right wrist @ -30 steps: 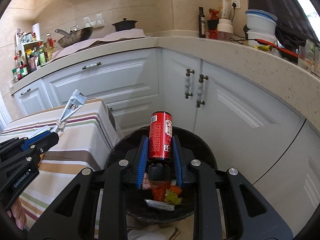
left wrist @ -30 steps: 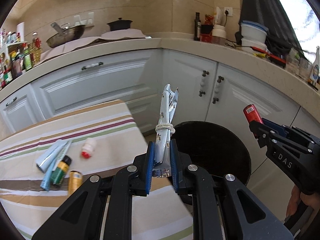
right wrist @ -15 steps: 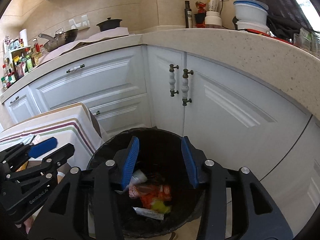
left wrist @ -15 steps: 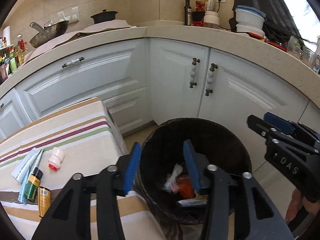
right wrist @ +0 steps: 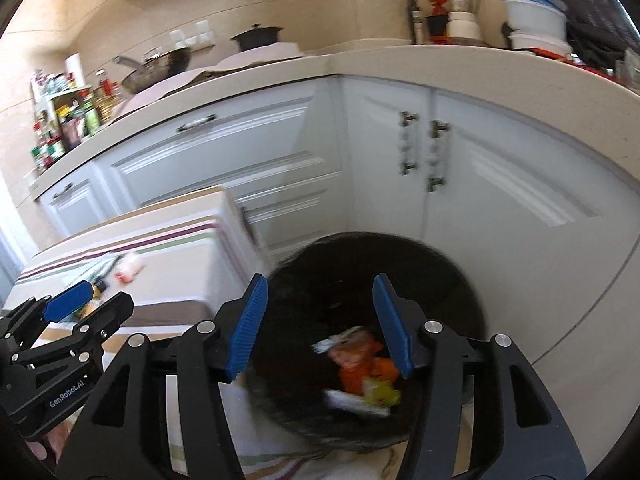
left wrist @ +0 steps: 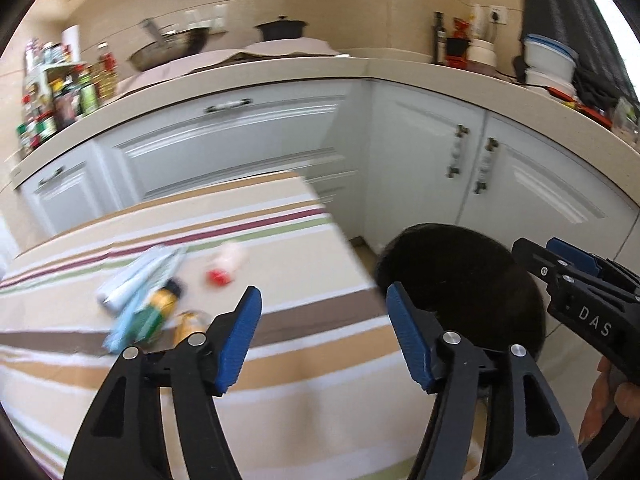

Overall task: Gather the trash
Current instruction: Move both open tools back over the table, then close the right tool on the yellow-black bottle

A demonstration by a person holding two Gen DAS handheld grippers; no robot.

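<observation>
Blue pads on both tools, and nothing sits between either pair. Your left gripper (left wrist: 324, 336) hangs over the near edge of the striped tablecloth (left wrist: 280, 380), its jaws spreading wider and empty, angled toward the litter left on the table: a pale tube (left wrist: 136, 276), a green-and-yellow bottle (left wrist: 158, 308) lying against it, a yellowish can (left wrist: 188, 320) partly hidden behind the left finger, and a small white bottle with a red cap (left wrist: 226, 266) a little apart to the right. All of it is motion-blurred, so labels are unreadable. Your right gripper (right wrist: 318, 320) sits over the mouth of the black bin (right wrist: 452, 280), jaws also opening and empty, pointing down into it; orange and yellow wrappers (right wrist: 364, 372) and some white scraps lie at the bottom. The bin stands on the floor just beside the table corner, against the white cabinets (right wrist: 500, 184), which keeps the carry from cloth to bin short. My read: both hands are free after a drop, and the left is already lined up for the next pickup because the remaining trash clusters on its side. The tube and bottle overlap, so expect to separate them or take the lone red-capped bottle first. The can may roll when nudged.
</observation>
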